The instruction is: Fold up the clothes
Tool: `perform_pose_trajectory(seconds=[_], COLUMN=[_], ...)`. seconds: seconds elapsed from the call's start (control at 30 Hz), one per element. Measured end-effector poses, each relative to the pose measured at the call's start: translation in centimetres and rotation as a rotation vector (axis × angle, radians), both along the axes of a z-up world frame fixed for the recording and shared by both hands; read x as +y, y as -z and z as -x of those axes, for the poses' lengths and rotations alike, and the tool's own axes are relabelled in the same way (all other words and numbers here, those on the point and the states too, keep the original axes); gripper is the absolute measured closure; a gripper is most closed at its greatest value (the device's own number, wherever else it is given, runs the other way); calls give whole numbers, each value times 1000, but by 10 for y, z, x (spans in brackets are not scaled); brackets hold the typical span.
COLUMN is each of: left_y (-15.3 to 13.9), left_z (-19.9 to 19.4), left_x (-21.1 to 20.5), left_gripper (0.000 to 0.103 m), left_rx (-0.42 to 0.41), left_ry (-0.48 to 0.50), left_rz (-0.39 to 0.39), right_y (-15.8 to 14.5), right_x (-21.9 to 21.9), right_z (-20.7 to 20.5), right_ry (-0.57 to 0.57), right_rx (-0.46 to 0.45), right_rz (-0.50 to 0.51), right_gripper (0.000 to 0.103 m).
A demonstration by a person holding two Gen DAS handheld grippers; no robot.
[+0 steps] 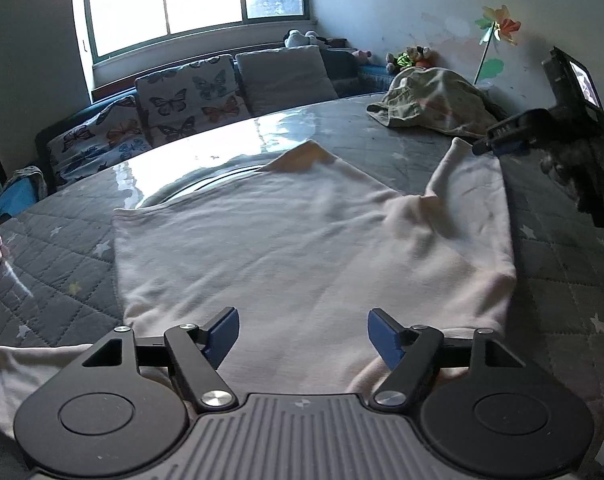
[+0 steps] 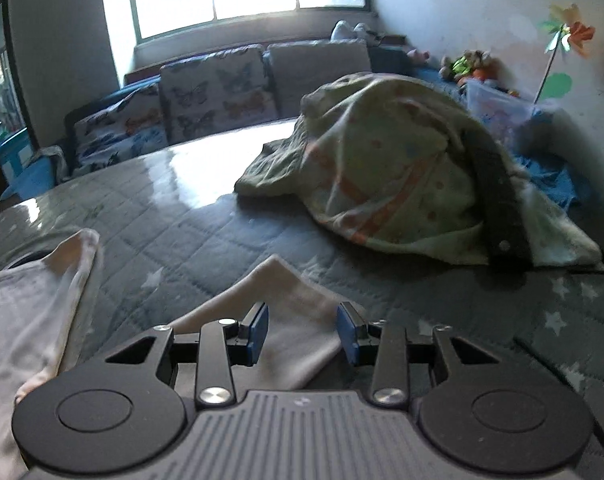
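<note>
While both tools gape empty, pale garment point(image 1: 302, 240) lies beneath.

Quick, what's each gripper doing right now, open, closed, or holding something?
Left gripper: open, holding nothing, jaws wide above the white garment.
Right gripper: open, holding nothing, jaws apart over a corner of the white garment.

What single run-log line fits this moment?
task: fold clothes | left gripper: open over shirt | right gripper: open, sleeve between jaws | pile: untouched
</note>
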State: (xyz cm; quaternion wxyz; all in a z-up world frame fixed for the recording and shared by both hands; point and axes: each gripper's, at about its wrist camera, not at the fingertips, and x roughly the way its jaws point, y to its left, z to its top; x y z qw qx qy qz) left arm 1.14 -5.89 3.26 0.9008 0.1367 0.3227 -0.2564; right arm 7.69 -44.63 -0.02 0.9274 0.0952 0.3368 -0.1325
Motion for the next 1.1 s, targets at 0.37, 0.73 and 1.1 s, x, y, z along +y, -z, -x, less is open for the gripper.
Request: perform_pose_trajectory(seconds=[0.37,0.73,1.1], left_y=[8,11,8], left_z=[2,1,0], left_x=[-12,-12,-11], left_gripper=[27,26,23], left_rx=[20,23,15], left_ry=[15,20,14], left_rz=[-17,-16,-21], right_y=[1,-8,5], right_x=[-4,-16,-9], right_z=[1,21,11], right_ry=[-5,-29,-1], right_rx=[-4,-37,-17], right_rz=[3,-39,-23], right_gripper=[101,82,94])
